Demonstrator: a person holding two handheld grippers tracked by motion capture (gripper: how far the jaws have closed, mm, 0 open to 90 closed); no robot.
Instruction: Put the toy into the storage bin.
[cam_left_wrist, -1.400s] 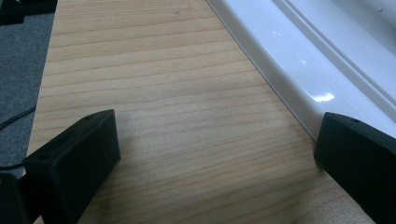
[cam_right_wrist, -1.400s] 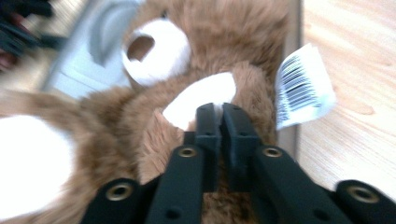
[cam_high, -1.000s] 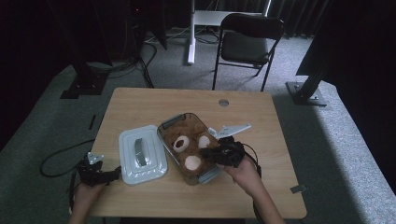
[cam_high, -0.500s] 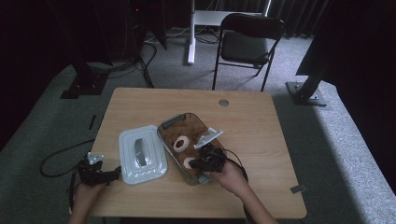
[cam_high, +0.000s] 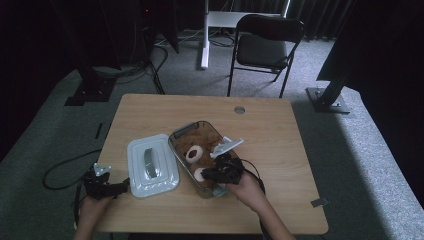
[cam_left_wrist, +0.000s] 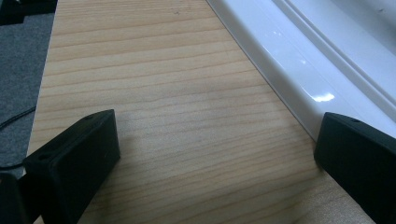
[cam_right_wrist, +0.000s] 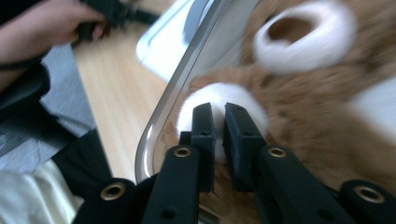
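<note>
White rings (cam_high: 193, 154), two, lie in one clear container (cam_high: 181, 132).

Your right gripper (cam_right_wrist: 218, 122) has two matte black, blocky plastic jaws on black bars with brass-ringed screw holes. Your left gripper (cam_high: 103, 184) is black too, with a grey three-cornered plate on top and a thin black cable behind it.
</note>
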